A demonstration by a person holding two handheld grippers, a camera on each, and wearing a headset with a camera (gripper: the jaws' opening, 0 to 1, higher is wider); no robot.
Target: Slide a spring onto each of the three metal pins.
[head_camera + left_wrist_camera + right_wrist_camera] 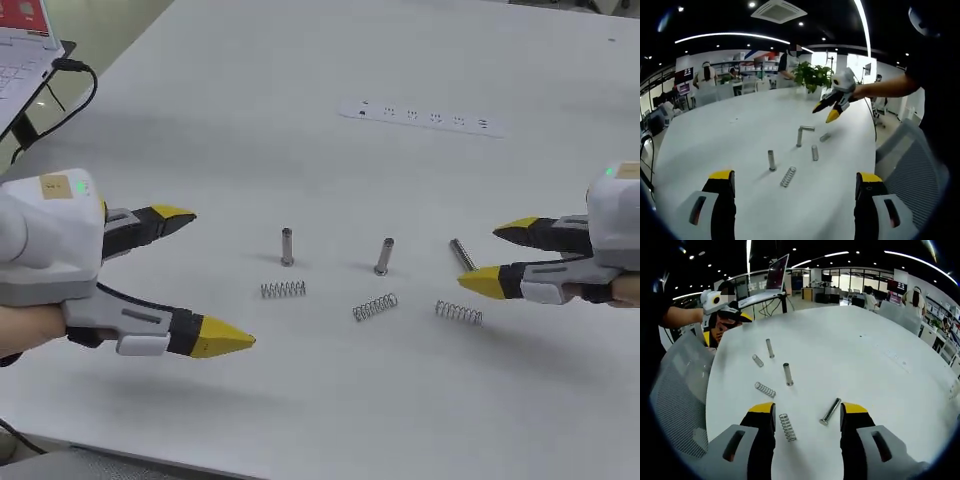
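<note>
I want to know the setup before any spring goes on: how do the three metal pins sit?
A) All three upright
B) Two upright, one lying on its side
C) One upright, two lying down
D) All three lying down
B: in the head view the left pin and middle pin stand on end, while the right pin lies on its side.

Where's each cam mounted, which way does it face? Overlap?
Head view: headset, looking forward and down at the table; left gripper and right gripper enter from the sides.
Left gripper view: on the left gripper, looking along its open jaws at the right gripper and the person's arm.
Right gripper view: on the right gripper, looking past its jaws at the left gripper.
Shared: the lying pin, in all three.
</note>
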